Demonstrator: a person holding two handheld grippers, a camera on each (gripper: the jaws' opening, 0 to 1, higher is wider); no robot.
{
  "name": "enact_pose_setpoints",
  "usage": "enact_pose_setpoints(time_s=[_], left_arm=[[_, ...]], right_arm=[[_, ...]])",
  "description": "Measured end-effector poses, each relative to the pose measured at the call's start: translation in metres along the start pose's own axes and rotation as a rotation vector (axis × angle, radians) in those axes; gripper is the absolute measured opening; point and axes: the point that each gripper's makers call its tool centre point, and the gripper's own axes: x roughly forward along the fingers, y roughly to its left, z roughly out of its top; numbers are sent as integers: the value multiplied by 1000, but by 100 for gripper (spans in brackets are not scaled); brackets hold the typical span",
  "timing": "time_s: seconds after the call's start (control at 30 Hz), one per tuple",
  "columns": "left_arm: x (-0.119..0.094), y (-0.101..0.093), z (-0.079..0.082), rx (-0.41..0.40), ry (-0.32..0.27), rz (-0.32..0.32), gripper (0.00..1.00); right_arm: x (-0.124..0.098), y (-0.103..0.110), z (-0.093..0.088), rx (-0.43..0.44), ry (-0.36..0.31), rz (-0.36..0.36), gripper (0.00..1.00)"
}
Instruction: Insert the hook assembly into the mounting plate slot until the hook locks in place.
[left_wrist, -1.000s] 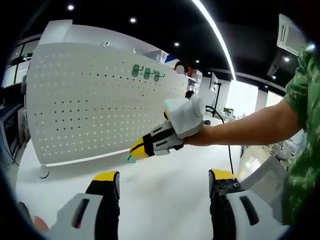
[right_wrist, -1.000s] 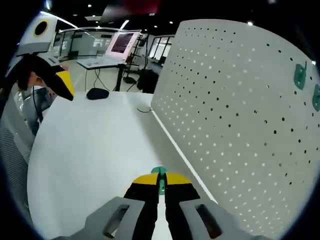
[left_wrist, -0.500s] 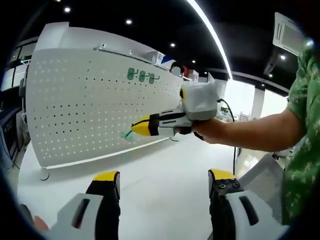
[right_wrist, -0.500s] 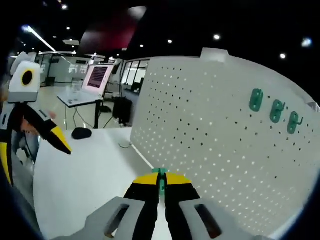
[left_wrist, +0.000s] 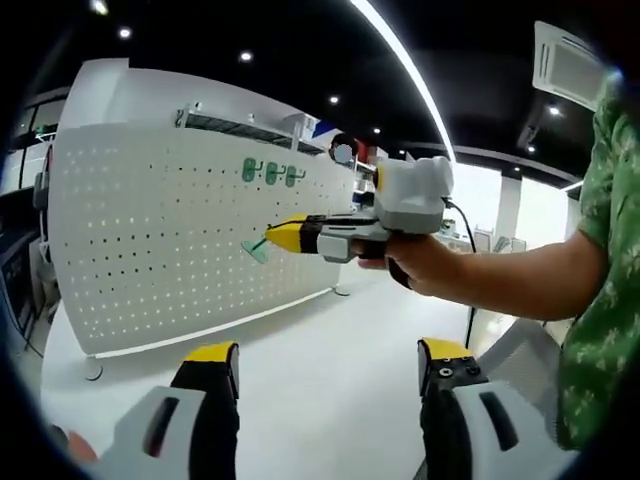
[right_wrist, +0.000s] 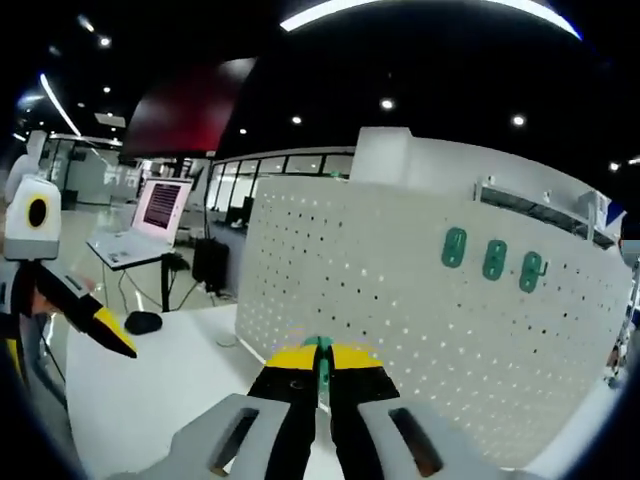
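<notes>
Looking along my left hand-held gripper, jaws wide apart, empty above the desk: my right hand-held gripper pinches the green hook near the pegboard. Right gripper view: jaws clamped on the hook; a skewed approach likely misses the slot.

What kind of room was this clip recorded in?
Probably an open-plan office or lab: a dark ceiling with recessed spotlights, an open laptop on a desk, and a white perforated pegboard standing on a white table.
</notes>
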Motion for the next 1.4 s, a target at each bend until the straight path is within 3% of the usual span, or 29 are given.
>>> enact_pose_setpoints(time_s=[0.2, 0.33, 0.47, 1.0, 1.4], left_arm=[[-3, -5, 8, 13, -21, -7, 76], [-7, -7, 10, 21, -26, -13, 75], [-10, -7, 10, 22, -31, -13, 75], [-21, -8, 4, 26, -1, -26, 75], [-26, 1, 2, 25, 17, -35, 74]], right_arm=[[-6, -7, 25, 8, -91, -73, 2], [-5, -6, 34, 21, -118, -91, 2], [-7, -7, 44, 29, -147, -109, 1], [-10, -37, 103, 83, -370, -270, 1], [7, -63, 123, 150, -447, -339, 1]])
